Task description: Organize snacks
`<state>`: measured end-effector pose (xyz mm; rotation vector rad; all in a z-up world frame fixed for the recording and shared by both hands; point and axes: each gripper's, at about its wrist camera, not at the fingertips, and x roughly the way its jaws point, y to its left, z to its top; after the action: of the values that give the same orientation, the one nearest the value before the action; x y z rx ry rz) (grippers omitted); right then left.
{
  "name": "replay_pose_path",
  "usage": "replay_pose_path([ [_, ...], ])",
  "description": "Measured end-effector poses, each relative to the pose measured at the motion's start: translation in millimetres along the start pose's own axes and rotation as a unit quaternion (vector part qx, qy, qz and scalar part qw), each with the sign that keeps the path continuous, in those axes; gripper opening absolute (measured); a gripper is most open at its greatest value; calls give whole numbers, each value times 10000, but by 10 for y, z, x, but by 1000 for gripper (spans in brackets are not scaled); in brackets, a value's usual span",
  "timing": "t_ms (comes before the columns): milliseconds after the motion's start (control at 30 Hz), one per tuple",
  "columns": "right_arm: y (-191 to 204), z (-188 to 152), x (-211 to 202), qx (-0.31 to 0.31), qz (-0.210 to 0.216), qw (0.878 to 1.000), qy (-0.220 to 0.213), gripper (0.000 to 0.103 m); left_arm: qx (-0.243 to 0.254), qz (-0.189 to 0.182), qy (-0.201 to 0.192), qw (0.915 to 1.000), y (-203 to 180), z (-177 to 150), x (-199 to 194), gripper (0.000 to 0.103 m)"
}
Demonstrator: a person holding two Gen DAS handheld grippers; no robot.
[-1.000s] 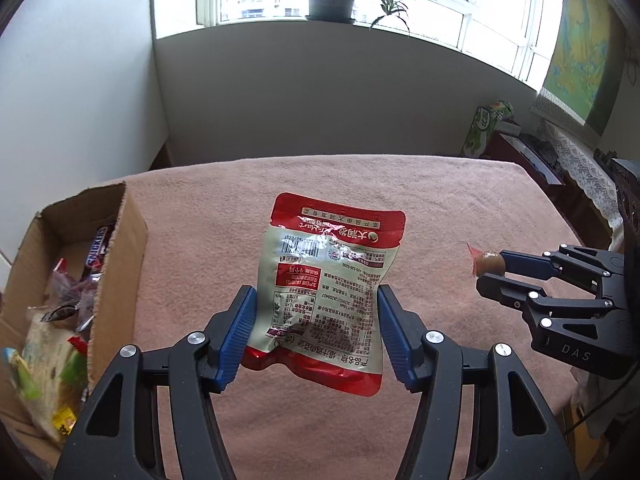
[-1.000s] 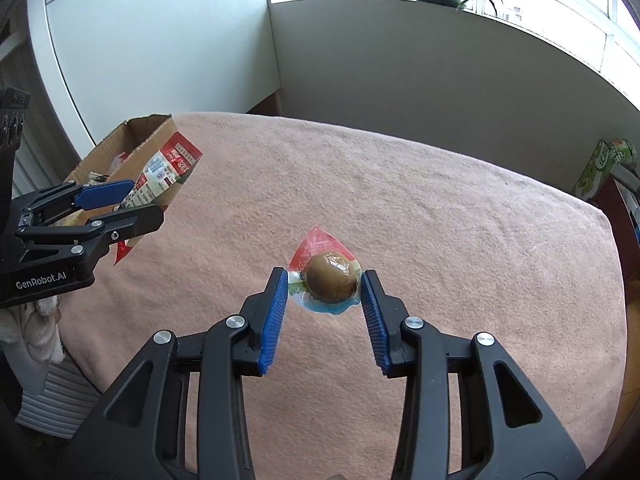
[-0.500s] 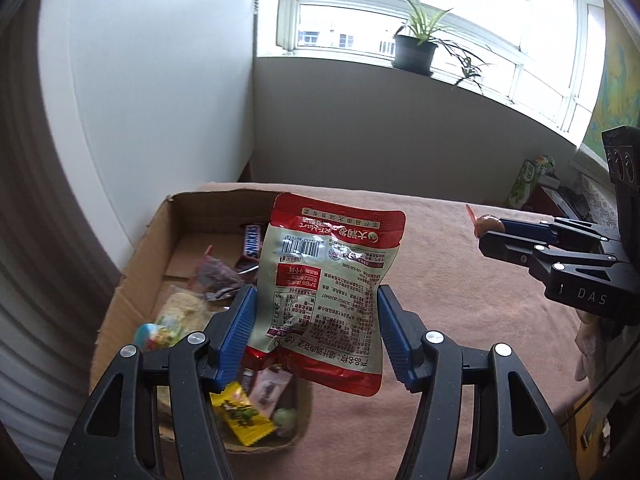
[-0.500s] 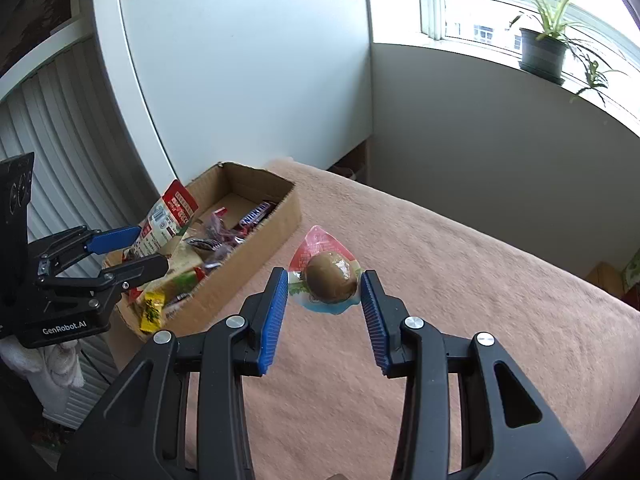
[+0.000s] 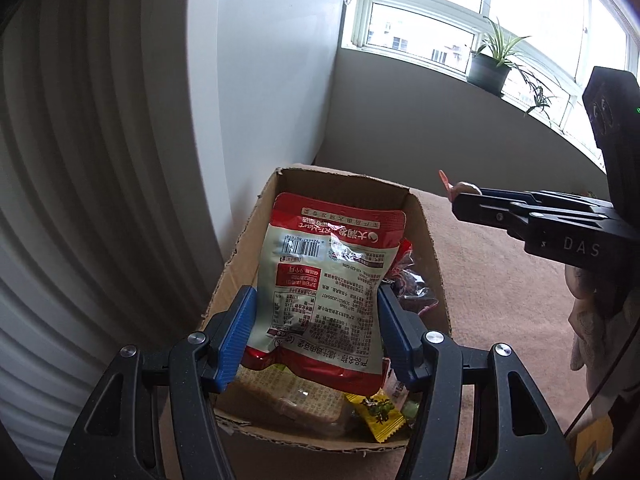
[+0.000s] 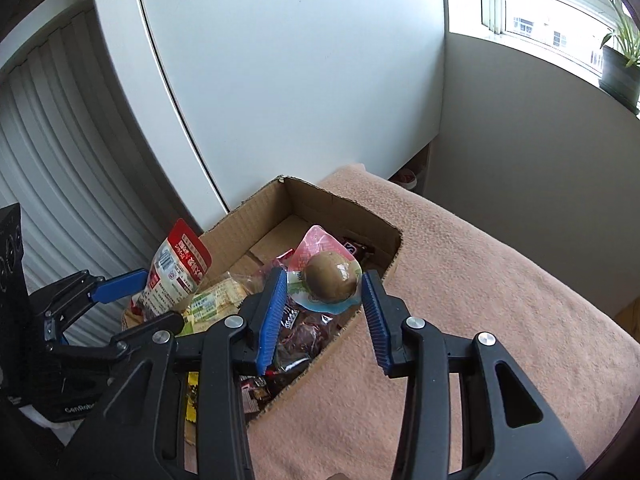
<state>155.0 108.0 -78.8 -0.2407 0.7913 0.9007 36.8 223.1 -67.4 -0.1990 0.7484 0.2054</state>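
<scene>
Left gripper [image 5: 316, 336]: blue pads clamped on red-and-white snack pouch [image 5: 328, 280], held upright over the cardboard box [image 5: 240, 256].
Right gripper [image 6: 325, 304]: pads closed on a packaged brown egg [image 6: 330, 280], above the box's right side.
Box: holds assorted wrapped snacks, including a yellow packet [image 5: 378, 416]; stands on the pink-brown tablecloth [image 6: 480, 300].

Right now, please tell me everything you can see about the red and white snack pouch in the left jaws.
The red and white printed plastic snack pouch is flat, glossy and sealed, with red bands at both ends, a barcode and upside-down Chinese text. The left gripper pinches its lower sides between blue ribbed jaws. It hangs tilted above the open brown cardboard box, touching nothing else visible.
</scene>
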Motion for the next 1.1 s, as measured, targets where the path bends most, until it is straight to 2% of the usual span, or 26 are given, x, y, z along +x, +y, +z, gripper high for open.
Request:
replay_pose_path([
  [133,32,47,80,20,78,10000,44,47,-63,0,-4,10000,-18,18,35,65],
  [200,37,49,68,20,36,10000,-15,71,-107,4,-13,9999,-5,23,36,66],
  [367,-34,64,-9,125,-43,9998,-168,84,-125,-1,-49,9999,-46,31,38,67],
  [767,-98,-112,-318,234,-150,9989,-369,85,-128,65,-231,9996,-115,-22,-114,68],
  [1100,-66,-418,-790,178,-321,9967,-727,85,-31,153,-467,9988,-317,-110,-367,68],
])
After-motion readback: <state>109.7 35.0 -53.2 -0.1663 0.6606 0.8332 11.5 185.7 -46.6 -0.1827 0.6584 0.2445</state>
